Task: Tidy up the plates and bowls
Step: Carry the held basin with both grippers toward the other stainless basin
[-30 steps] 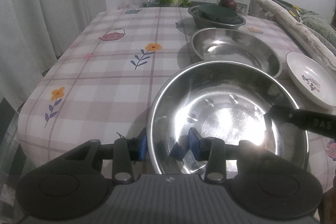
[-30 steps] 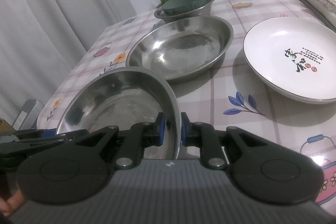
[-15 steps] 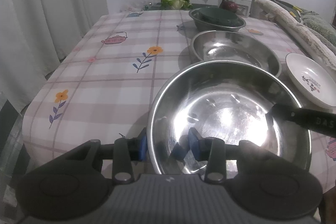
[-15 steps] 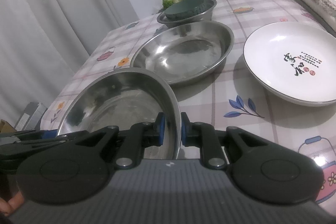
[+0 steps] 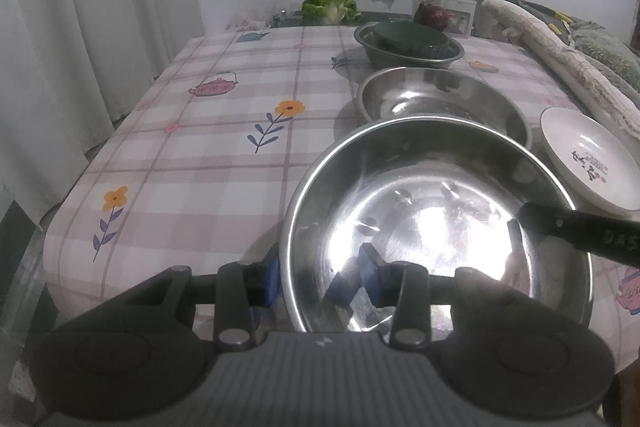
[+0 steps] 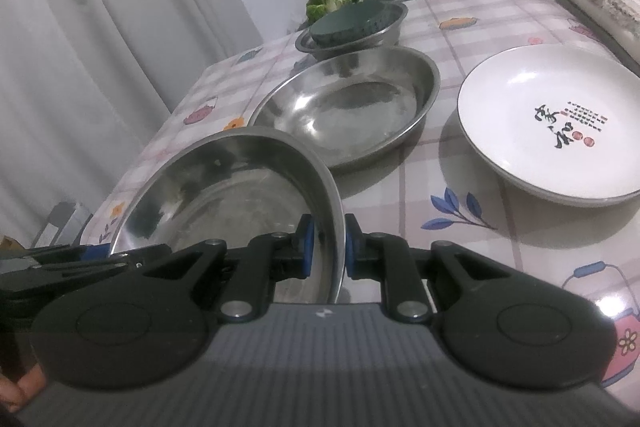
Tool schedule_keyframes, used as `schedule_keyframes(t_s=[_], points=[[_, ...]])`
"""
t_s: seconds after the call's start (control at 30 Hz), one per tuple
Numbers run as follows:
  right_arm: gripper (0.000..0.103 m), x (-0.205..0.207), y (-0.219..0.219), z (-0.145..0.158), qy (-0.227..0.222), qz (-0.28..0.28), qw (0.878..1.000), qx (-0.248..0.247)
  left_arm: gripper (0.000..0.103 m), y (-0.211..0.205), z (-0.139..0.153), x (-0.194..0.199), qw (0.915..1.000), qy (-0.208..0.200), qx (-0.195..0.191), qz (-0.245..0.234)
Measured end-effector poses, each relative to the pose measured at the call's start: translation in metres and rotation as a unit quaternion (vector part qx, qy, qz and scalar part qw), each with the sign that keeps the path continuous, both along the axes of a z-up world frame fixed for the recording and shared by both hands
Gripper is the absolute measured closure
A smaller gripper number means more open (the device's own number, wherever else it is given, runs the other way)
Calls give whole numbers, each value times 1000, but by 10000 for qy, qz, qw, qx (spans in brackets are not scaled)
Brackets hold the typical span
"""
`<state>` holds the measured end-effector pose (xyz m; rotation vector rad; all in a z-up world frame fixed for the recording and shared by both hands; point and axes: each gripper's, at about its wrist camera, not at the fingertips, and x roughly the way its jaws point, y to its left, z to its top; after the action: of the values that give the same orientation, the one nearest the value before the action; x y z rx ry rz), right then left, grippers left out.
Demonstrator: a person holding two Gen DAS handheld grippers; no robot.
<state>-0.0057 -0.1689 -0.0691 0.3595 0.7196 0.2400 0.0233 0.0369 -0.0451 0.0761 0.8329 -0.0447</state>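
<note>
Little has shifted since a second ago: both claws keep their grip on the same steel bowl point(image 5: 436, 223), and only the background sits a touch further off in both views, as if the bowl has come slightly up and back.

The left claw point(image 5: 320, 277) straddles the bowl's near-left rim, one blue pad outside the wall and the other inside against the shiny interior; its pads stand partly apart with the rim between them, and it looks clamped on the bowl. The right claw point(image 6: 326, 245) pinches the rim on the opposite side, its blue pads nearly together on the thin metal edge.

Just behind the held bowl a second steel bowl point(image 6: 348, 107) rests on the counter point(image 5: 224, 131), with nothing in it. Further back a smaller steel bowl point(image 5: 408, 49) holds a dark green dish point(image 5: 412, 37) turned upside down. A white plate point(image 6: 548, 125) with black writing and red marks lies on the counter to the right, beside the second bowl and apart from it. A leafy green vegetable point(image 5: 330, 7) sits at the counter's far edge.
</note>
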Motion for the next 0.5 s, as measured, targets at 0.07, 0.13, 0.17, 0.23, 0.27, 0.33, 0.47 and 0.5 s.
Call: schedule_keyframes(t_s=[0.07,0.13,0.17,0.23,0.27,0.33,0.47,0.5], points=[[88,1,-1,1,1,-17,10000,7,62,-1,1,2,10000,6,-2,-6],[88,1,-3,2,-2,-30,10000,22,62,-3,3,3,10000,-8,-5,-21],[88,1,-4,2,-6,-38,10000,30,62,-4,4,4,10000,-20,1,-35],[88,2,-6,3,-13,-59,10000,39,62,-6,5,5,10000,-19,15,-47],[88,2,-7,3,-12,-72,10000,46,62,-8,4,6,10000,-12,30,-54],[88,2,-8,3,-13,-91,9999,41,62,-9,3,7,10000,4,51,-60],[88,0,-6,-2,28,-83,10000,-33,62,-10,-4,8,9999,87,66,-62],[88,-1,-5,-4,46,-80,9999,-73,62,-10,-6,8,9999,111,68,-58]])
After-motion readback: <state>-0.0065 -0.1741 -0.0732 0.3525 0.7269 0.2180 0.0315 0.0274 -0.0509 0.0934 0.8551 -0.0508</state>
